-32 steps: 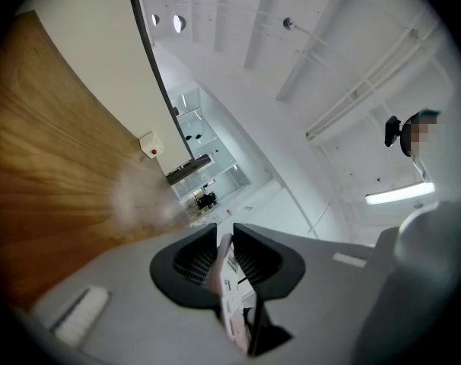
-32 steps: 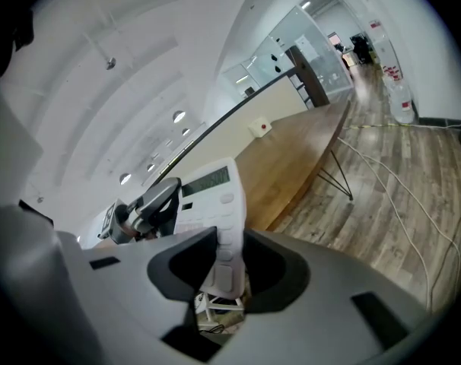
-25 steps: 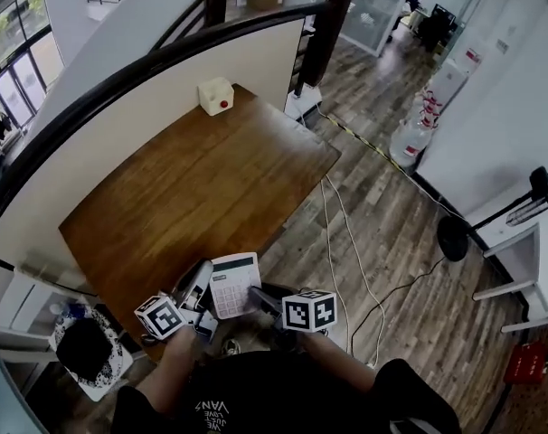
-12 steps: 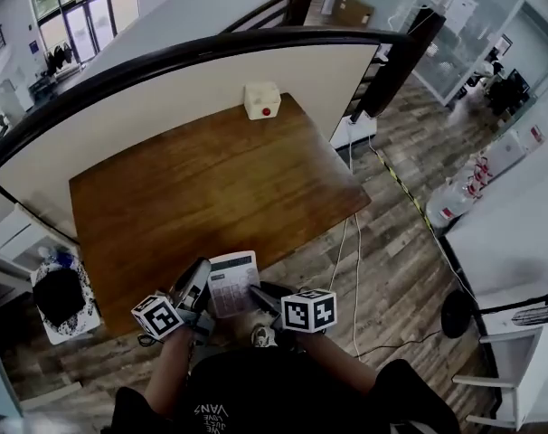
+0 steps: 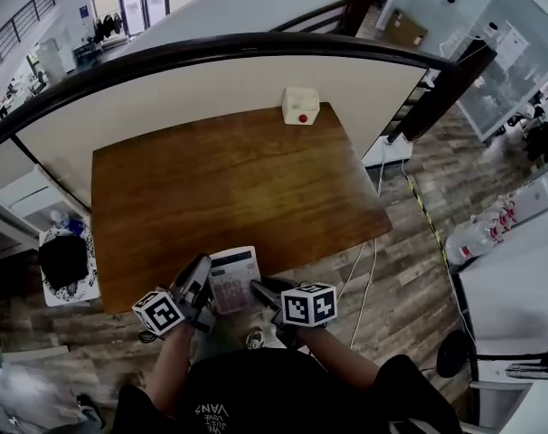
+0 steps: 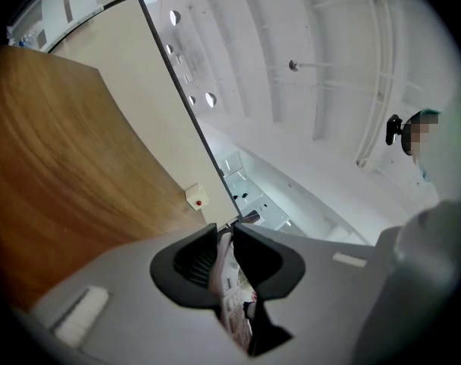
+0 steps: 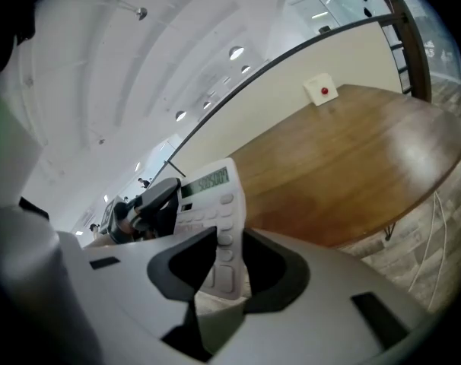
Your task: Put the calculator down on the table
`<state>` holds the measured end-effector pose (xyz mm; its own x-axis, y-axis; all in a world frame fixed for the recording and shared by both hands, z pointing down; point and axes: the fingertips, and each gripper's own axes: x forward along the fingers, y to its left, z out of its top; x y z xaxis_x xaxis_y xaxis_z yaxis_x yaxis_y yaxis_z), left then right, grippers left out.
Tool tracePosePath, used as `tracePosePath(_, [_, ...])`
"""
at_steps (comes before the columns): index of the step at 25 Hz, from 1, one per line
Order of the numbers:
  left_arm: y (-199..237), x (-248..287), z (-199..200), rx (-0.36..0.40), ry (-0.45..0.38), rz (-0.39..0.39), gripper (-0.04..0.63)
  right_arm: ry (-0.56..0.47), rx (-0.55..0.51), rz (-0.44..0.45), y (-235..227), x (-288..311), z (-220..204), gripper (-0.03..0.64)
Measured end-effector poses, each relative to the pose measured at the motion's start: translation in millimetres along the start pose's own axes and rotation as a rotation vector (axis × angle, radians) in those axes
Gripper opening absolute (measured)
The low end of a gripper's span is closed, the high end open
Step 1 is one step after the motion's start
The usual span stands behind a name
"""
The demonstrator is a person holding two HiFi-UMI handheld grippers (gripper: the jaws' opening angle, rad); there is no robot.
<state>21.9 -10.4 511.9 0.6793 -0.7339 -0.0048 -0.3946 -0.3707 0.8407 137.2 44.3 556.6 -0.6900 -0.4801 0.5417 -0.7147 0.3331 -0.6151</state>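
A white calculator [image 5: 234,278] hangs face up over the near edge of the wooden table [image 5: 211,188], held from both sides. My left gripper [image 5: 204,283] is shut on its left edge; in the left gripper view the calculator [image 6: 230,284] shows edge-on between the pads. My right gripper [image 5: 260,287] is shut on its lower right corner. In the right gripper view the calculator [image 7: 211,204] stands between the jaws of my right gripper [image 7: 229,261], with the left gripper [image 7: 151,204] clamped on its far side.
A small white box with a red button [image 5: 300,105] sits at the table's far edge, against a cream partition topped by a dark curved rail [image 5: 256,43]. A low stand with a black object [image 5: 64,262] is left of the table. Cables [image 5: 369,269] trail across the floor at right.
The head view has swung, so the table sits more central and the box has shifted right. Both grippers and the calculator keep their places relative to each other at the table's near edge.
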Motion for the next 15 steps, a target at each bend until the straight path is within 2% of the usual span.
tracePosePath(4, [19.5, 10.2, 19.5, -0.013, -0.008, 0.023, 0.058, 0.016, -0.014, -0.002, -3.9, 24.3, 18.7, 0.117])
tracePosePath(15, [90.5, 66.3, 95.8, 0.004, 0.016, 0.011, 0.058, 0.036, -0.026, -0.045, -22.2, 111.3, 93.7, 0.117])
